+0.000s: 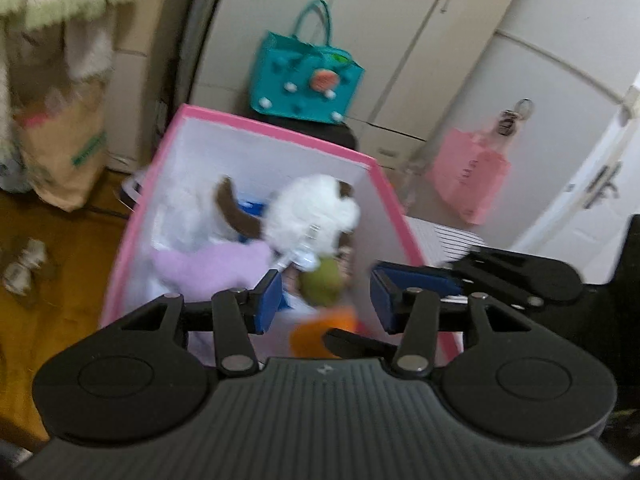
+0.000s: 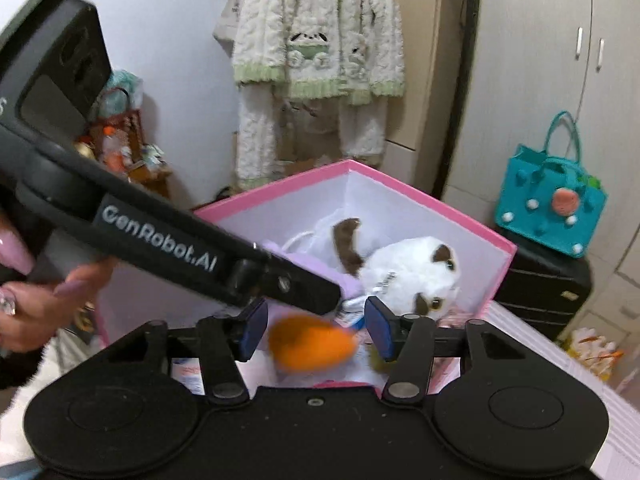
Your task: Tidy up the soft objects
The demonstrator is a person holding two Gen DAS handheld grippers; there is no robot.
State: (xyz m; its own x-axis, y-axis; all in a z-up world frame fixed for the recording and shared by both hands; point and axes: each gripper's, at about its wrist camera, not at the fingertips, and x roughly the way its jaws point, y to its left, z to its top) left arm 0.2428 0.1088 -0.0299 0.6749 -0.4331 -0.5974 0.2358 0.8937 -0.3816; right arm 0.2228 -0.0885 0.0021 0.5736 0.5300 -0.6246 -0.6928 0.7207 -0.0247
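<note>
Cupboard doors and a teal bag (image 2: 554, 200) back a pink box (image 2: 420, 200) where a white plush cat (image 2: 404, 268) lies on its side, long axis slanting, head toward the right wall, beside a lilac plush (image 1: 212, 264). An orange toy (image 2: 310, 344), blurred, sits between the right gripper's (image 2: 316, 328) parted fingers; contact is unclear. The left gripper (image 1: 324, 300) hangs half open, empty, over the box.

A teal handbag (image 2: 550, 200) rests on a black suitcase (image 2: 540, 292); fleece pyjamas (image 2: 316, 40) hang behind.
</note>
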